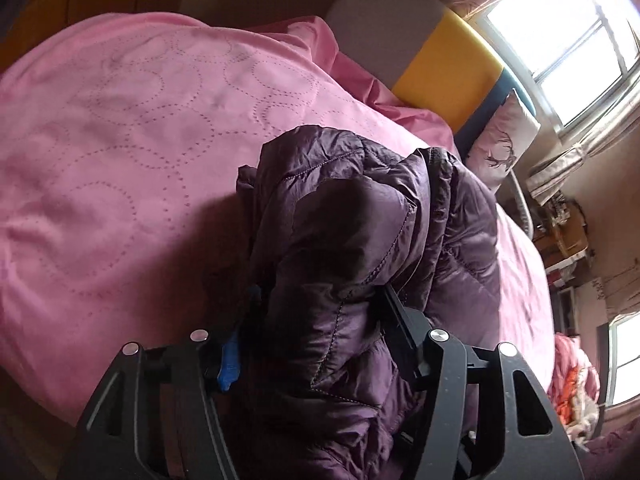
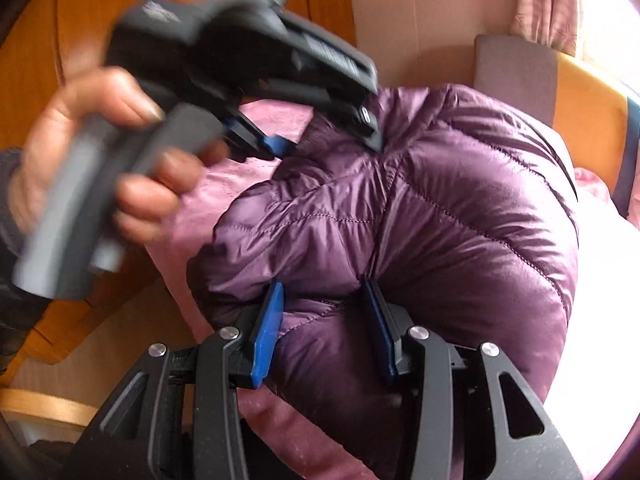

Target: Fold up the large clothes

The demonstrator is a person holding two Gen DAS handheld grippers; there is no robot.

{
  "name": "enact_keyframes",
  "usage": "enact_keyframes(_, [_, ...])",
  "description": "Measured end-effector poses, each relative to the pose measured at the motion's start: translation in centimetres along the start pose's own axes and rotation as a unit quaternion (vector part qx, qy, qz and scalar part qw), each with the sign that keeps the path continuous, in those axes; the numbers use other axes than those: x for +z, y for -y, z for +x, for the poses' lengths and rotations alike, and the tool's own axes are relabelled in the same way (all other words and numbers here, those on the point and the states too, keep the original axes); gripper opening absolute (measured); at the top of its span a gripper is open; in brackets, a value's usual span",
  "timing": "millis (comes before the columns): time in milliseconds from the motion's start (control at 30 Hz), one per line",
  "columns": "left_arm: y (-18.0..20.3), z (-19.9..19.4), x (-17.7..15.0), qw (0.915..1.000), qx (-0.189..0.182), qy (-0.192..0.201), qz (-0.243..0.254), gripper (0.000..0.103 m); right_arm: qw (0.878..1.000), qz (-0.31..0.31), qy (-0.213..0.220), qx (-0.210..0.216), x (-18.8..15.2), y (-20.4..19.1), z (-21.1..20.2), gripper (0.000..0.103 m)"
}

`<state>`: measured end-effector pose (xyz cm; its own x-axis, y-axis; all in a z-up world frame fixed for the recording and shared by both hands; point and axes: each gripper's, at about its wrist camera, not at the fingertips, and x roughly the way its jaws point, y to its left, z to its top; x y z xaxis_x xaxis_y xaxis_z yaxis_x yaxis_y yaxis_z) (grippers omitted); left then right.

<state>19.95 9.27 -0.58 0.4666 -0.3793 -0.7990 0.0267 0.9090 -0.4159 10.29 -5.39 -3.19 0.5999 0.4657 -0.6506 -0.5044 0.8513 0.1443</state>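
Observation:
A dark purple quilted down jacket [image 1: 360,232] is bunched up above the pink bedspread [image 1: 120,152]. My left gripper [image 1: 320,300] is shut on a thick fold of the jacket, which fills the space between its fingers and hides the tips. In the right wrist view the jacket [image 2: 440,208] bulges in front of me. My right gripper [image 2: 324,292] is shut on a fold of it between the blue pads [image 2: 268,332]. The left gripper [image 2: 320,136], held in a hand [image 2: 100,152], bites the jacket's far upper edge.
A grey and yellow headboard [image 1: 432,52] stands behind the bed. A patterned pillow [image 1: 504,144] lies near it. Bright windows [image 1: 568,40] and curtains are at the right. Cluttered shelves [image 1: 564,236] stand beyond the bed. Wooden wardrobe doors [image 2: 100,20] are at the left.

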Motion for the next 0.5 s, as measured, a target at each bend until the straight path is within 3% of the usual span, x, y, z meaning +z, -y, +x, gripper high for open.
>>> enact_keyframes(167, [-0.2, 0.2, -1.0, 0.9987, -0.009, 0.028, 0.041, 0.066, 0.993, 0.044, -0.006, 0.111, -0.1, 3.9, -4.1, 0.059])
enact_keyframes(267, [-0.2, -0.4, -1.5, 0.9968, -0.002, 0.049, 0.064, 0.066, 0.978, 0.118, 0.036, 0.168, 1.3, 8.6, -7.6, 0.063])
enact_keyframes(367, [-0.4, -0.8, -1.8, 0.9951, 0.002, 0.066, 0.074, 0.066, 0.969, 0.177, 0.086, 0.152, 3.6, 12.9, -9.3, 0.077])
enact_keyframes(433, [-0.3, -1.0, -2.1, 0.9936, 0.013, 0.078, 0.08, 0.066, 0.967, 0.204, 0.103, 0.112, 5.5, 15.7, -9.4, 0.079])
enact_keyframes(500, [0.0, -1.2, -2.4, 0.9917, 0.029, 0.088, 0.09, 0.066, 0.967, 0.228, 0.092, 0.071, 7.2, 17.6, -8.4, 0.079])
